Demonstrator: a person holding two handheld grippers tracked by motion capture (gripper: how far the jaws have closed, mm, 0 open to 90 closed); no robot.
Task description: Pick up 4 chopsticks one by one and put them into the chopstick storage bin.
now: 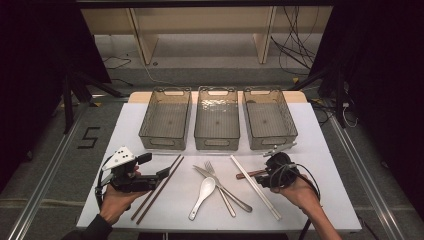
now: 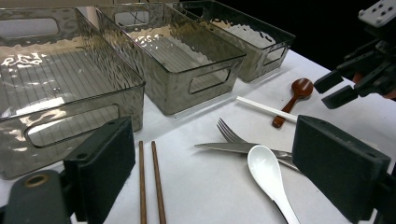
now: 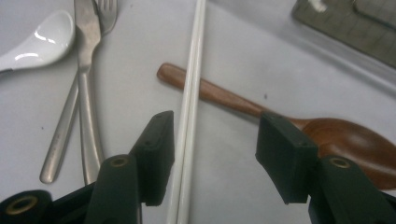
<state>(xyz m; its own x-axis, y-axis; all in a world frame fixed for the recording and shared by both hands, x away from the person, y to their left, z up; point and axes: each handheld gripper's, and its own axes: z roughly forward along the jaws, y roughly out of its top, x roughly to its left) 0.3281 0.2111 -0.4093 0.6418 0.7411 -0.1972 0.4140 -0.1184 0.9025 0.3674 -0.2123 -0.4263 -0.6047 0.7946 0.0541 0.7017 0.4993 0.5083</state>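
Note:
My right gripper (image 1: 265, 172) (image 3: 217, 156) is open low over the table at the right. Between its jaws lie a pair of white chopsticks (image 3: 191, 88) (image 1: 256, 186), close to the left jaw, and the handle of a brown wooden spoon (image 3: 224, 98) (image 1: 247, 175), which runs under the chopsticks. Neither pad presses on them. My left gripper (image 1: 155, 166) (image 2: 210, 172) is held at the left, jaws wide open and nothing between them, pointing toward a pair of brown chopsticks (image 1: 157, 189) (image 2: 150, 186).
A white ceramic spoon (image 1: 204, 192), a fork (image 1: 218, 186) and a knife (image 1: 227, 192) lie mid-table. Three clear grey bins (image 1: 166, 120), (image 1: 217, 120), (image 1: 270, 120) stand in a row at the back of the white table (image 1: 125, 130).

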